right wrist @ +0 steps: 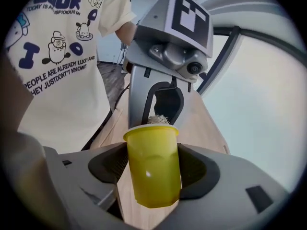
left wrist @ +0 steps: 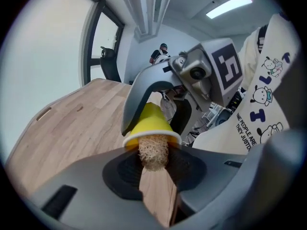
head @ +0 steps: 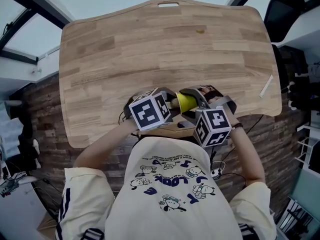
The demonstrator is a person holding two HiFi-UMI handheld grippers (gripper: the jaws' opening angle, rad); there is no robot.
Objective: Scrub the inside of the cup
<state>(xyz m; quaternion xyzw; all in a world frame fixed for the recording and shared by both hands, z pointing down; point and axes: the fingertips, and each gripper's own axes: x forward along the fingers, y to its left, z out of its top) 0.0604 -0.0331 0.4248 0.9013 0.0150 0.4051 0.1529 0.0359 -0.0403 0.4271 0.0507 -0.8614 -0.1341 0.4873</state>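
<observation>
A yellow cup (right wrist: 153,169) sits between the pads of my right gripper (right wrist: 154,169), which is shut on its sides. In the head view the cup (head: 185,102) lies on its side between the two grippers above the table's near edge. My left gripper (left wrist: 153,159) is shut on a tan fibrous scrubber (left wrist: 153,152), whose far end goes into the cup's mouth (left wrist: 151,137). From the right gripper view only a tuft of the scrubber (right wrist: 157,120) shows over the rim. The inside of the cup is hidden.
The wooden table (head: 150,44) stretches away from me with a handle slot (head: 168,4) at its far edge and a small stain (head: 200,31). A white strip (head: 266,86) lies near its right edge. Dark chairs and cables stand around the table.
</observation>
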